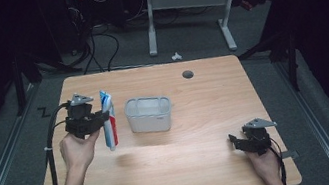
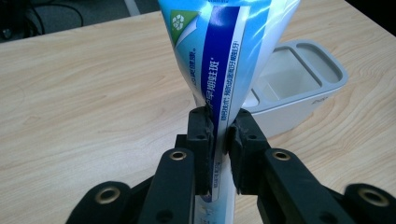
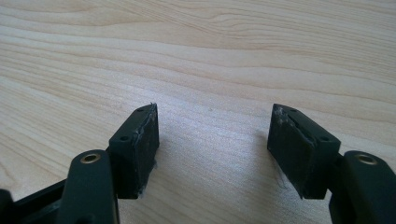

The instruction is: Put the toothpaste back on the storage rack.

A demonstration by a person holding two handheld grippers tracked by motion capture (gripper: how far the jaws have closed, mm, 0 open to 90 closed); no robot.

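**Toothpaste tube clamped upright, holder just beside it toward the desk's middle**

The left gripper has its jaws closed on a toothpaste tube, pinching the tube's lower part so that its long axis stands roughly upright, the flat crimped end at the top and the cap end pointing down at the desk. In the left gripper view the tube rises straight out from between the two black pads, widening as it goes up. It hangs over the left half of the desk, and from above I cannot tell whether its lower end touches the wood.

The relation that matters next, as I judge it: the white holder sits just beside the tube, on the side toward the desk's centre, its open top facing up. In the left gripper view the holder lies beyond and to one side of the tube and shows two compartments. Since the tube is already near vertical, it would need to travel sideways over the rim and then descend.

The left hand is far nearer the holder. The right gripper rests near the desk's front right corner, well apart, jaws wide open over bare wood and holding nothing.

Count: one tube, one holder, two grippers
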